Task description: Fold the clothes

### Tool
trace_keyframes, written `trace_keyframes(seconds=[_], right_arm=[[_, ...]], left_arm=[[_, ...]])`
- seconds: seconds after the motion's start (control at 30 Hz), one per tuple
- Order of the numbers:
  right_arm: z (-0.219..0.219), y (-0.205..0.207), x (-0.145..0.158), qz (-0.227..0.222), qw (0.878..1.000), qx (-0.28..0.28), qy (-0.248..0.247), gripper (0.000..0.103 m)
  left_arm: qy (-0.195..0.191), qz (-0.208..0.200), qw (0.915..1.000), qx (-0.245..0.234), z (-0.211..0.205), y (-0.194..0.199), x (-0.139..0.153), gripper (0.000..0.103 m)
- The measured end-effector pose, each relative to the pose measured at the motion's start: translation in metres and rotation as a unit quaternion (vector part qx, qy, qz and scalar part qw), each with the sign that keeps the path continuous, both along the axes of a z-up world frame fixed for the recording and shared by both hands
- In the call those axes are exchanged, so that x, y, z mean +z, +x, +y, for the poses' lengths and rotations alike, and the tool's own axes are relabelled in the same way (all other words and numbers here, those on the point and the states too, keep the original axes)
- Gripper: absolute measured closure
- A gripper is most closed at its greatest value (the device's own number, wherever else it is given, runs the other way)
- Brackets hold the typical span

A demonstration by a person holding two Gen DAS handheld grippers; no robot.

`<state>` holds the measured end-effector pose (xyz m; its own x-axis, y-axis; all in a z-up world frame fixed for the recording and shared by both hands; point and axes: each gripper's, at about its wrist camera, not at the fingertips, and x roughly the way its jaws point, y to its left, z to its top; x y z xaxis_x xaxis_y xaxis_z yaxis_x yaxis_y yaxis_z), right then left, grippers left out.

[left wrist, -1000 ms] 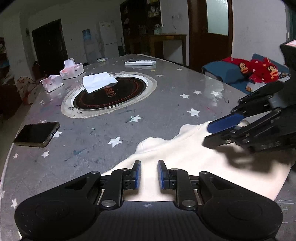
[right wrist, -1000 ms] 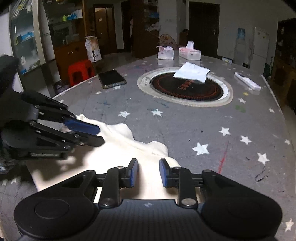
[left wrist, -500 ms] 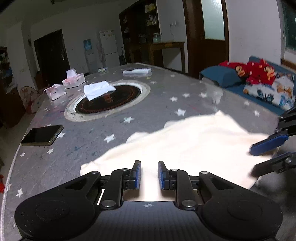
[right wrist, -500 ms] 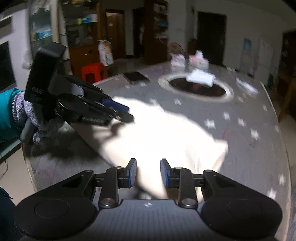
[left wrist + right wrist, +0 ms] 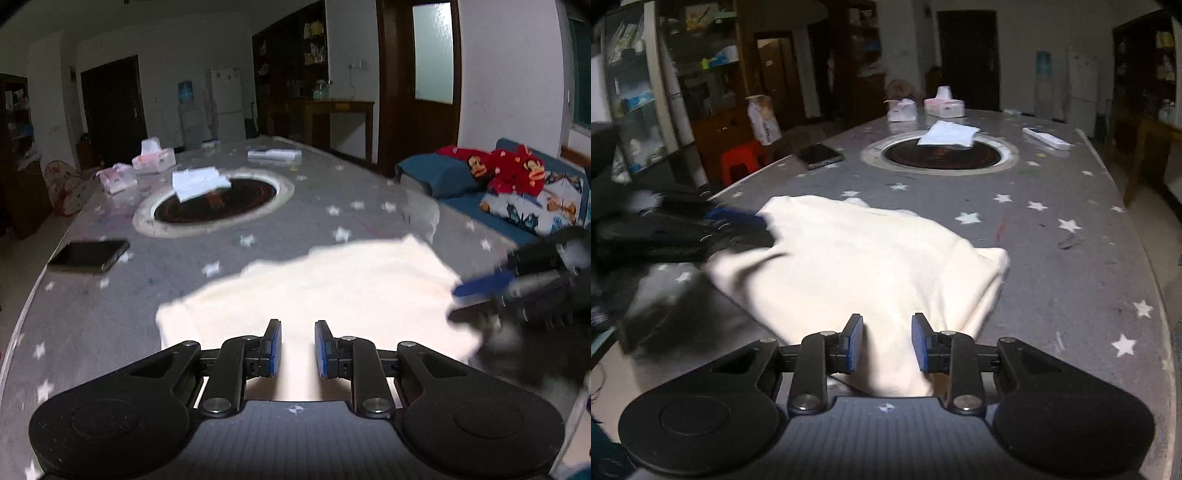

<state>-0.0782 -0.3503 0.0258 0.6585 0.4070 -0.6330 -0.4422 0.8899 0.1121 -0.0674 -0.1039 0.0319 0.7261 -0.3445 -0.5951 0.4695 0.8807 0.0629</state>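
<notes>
A cream garment (image 5: 332,288) lies spread on the grey star-patterned table (image 5: 110,314), its near edge running up between my left gripper's (image 5: 295,347) blue pads. That gripper is shut on the cloth. In the right wrist view the same garment (image 5: 857,258) bunches up into my right gripper (image 5: 887,341), which is also shut on it, pads a little apart around the fabric. The right gripper (image 5: 480,288) appears blurred at the garment's right edge in the left wrist view. Likewise blurred, the left gripper (image 5: 738,218) sits at the garment's left edge in the right wrist view.
A black phone (image 5: 88,254) lies left of the garment. Farther back, a round inset hotplate (image 5: 218,206) carries a folded white cloth (image 5: 199,181). Behind it are tissue boxes (image 5: 153,160) and a white remote (image 5: 273,153). A sofa (image 5: 517,206) stands right, a red stool (image 5: 742,162) left.
Both grippers pulled back toward the near table edge and spread apart, dragging the garment with them. It now lies wider and flatter than a second ago.
</notes>
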Motion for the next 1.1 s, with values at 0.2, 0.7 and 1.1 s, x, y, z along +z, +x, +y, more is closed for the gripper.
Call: trace_keyframes(seconds=[0.2,0.7,1.1], right_arm=[[0.002,-0.002,0.007,-0.013,1.0,0.002,-0.009,0.074],[0.018,-0.003,0.006,-0.027,0.999,0.009,-0.021,0.064],[0.044,0.003,-0.004,-0.022,0.999,0.03,-0.034,0.053]], left_arm=[[-0.017,0.011,0.9992,0.034,0.026,-0.011,-0.008,0.08],[-0.062,0.038,0.9922,0.101,0.058,-0.008,-0.007,0.08],[-0.064,0.043,0.9896,0.122,0.06,-0.008,-0.004,0.072]])
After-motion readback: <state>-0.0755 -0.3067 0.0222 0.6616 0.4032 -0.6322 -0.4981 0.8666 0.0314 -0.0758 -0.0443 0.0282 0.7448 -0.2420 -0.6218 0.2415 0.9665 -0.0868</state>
